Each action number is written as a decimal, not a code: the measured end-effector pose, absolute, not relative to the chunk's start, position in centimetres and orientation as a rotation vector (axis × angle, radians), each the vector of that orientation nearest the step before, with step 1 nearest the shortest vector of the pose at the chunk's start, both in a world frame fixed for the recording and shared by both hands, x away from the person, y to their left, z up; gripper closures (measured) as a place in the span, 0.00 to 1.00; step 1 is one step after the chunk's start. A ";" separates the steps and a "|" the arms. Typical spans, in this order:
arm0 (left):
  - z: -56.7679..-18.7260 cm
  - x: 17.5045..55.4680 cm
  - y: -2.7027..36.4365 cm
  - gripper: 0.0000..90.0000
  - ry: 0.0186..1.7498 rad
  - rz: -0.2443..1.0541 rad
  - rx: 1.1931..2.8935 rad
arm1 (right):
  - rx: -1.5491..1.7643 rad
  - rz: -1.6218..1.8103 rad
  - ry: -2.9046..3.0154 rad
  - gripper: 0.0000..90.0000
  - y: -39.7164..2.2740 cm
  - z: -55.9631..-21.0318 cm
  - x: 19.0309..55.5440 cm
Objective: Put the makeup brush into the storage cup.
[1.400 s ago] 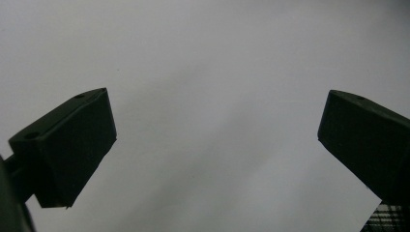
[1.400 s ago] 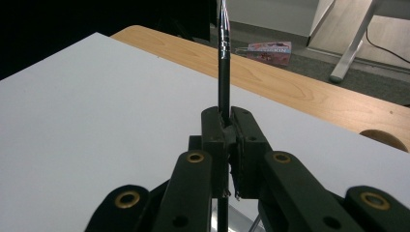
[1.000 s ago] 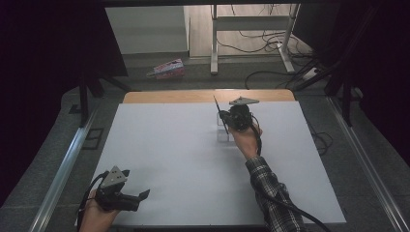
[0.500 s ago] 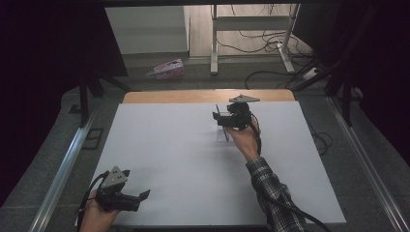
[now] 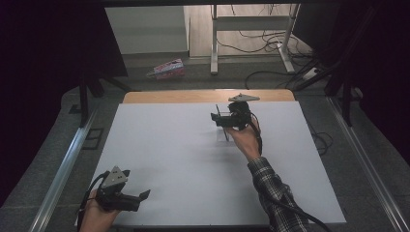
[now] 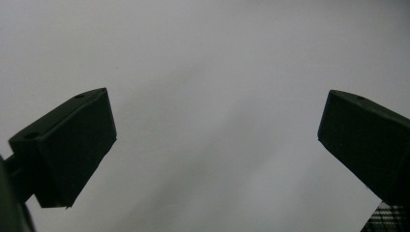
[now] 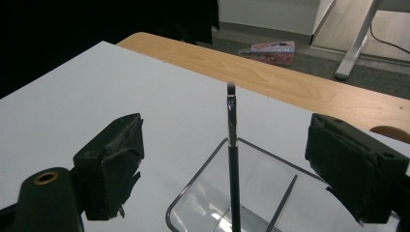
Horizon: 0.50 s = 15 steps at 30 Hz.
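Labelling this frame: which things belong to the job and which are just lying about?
In the job:
- brush, upright in the clear holder
- right gripper, jaws just opened, brush between them, not pressed

Lying about:
- left gripper, open, idle at the near edge
- pink box on the floor
- table

dim room, dark edges; white table sheet [image 5: 159, 145] evenly lit; near black jaws soft, unfocused.

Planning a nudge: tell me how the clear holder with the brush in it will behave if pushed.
The clear holder looks thin and light, so it would probably slide on the smooth white sheet. The tall brush stands upright above its rim, so it may tip.
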<state>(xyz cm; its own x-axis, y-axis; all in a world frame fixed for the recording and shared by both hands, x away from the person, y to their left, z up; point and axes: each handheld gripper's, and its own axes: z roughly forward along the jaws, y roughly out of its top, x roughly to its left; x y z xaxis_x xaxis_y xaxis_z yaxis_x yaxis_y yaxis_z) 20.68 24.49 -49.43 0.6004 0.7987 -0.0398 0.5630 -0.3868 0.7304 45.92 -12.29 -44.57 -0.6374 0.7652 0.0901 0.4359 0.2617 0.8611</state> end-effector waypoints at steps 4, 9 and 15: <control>-49.4 20.7 24.5 0.01 1.075 0.415 2.096 | 1.096 1.327 2.201 0.14 -12.3 -44.5 45.8; -49.4 20.7 24.6 0.00 1.075 0.413 2.089 | 1.093 1.326 2.210 0.13 -12.4 -44.4 45.6; -49.4 20.7 24.8 0.00 1.080 0.406 2.077 | 1.091 1.313 2.220 0.12 -12.4 -44.2 45.3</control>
<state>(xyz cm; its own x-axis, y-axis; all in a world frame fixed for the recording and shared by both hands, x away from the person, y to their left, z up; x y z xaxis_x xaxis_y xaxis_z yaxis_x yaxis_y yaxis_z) 20.72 24.77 -49.39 0.5942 0.8022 -0.0585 0.5655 -0.3649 0.7396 45.28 -12.39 -44.15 -0.6475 0.7568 0.0895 0.4427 0.2780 0.8525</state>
